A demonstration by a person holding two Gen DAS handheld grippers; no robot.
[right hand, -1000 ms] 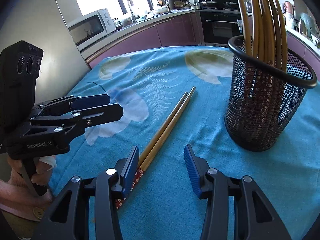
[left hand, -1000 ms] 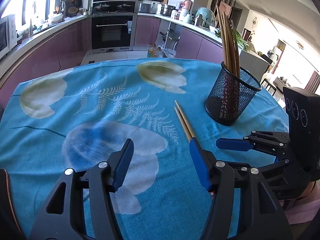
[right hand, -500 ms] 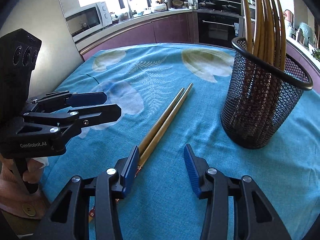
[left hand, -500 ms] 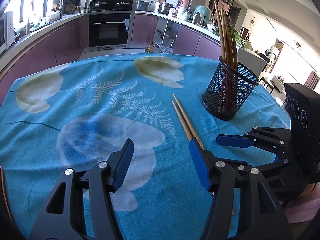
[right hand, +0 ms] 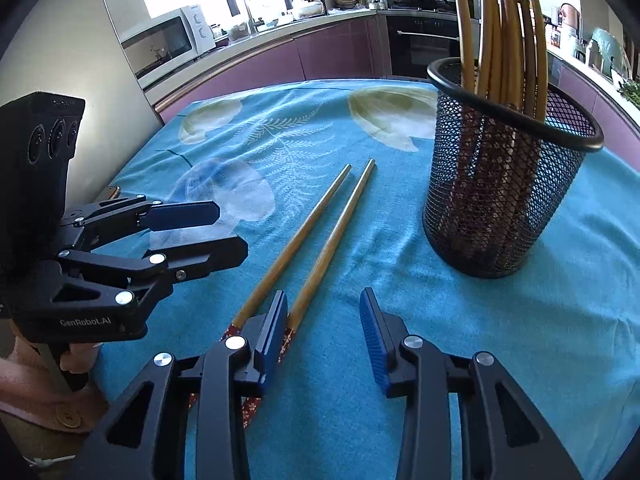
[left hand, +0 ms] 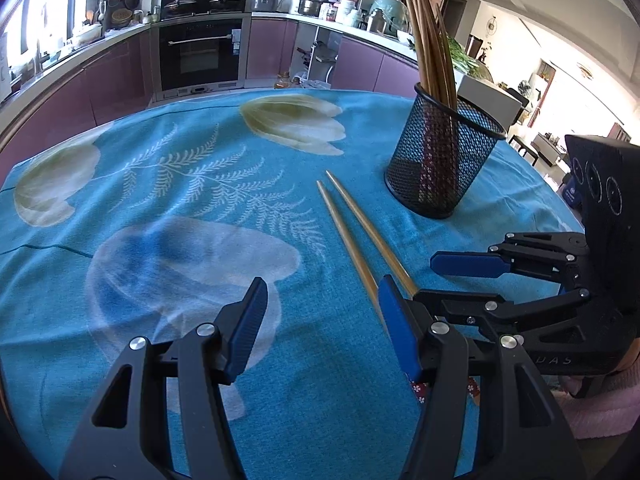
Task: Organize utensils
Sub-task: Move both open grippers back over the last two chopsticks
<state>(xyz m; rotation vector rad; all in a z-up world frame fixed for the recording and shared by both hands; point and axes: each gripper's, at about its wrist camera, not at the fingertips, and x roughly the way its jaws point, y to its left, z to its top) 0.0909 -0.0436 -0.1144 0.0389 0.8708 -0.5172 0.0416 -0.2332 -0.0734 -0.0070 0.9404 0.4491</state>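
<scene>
Two wooden chopsticks (right hand: 320, 232) with red patterned near ends lie side by side on the blue flowered tablecloth (right hand: 400, 264). A black mesh holder (right hand: 500, 184) with several chopsticks upright in it stands to their right. My right gripper (right hand: 324, 294) hovers over the patterned ends, its jaws closing. Its left finger covers those ends, and the pads press on nothing. My left gripper (left hand: 320, 284) is open over bare cloth, left of the chopsticks (left hand: 360, 232), with the holder (left hand: 440, 160) beyond. Each gripper shows in the other's view: the right gripper (left hand: 426, 278) and the left gripper (right hand: 232, 230).
The table's far edge (left hand: 200, 106) faces purple kitchen cabinets and an oven (left hand: 200, 56). A microwave (right hand: 168, 44) stands on the counter at the left. A hand in a pink sleeve (right hand: 24, 376) holds the left gripper's handle at the near left edge.
My right gripper's jaws have narrowed. The two chopsticks, which lay touching, now lie slightly spread at their far tips. The left gripper's opening is unchanged.
</scene>
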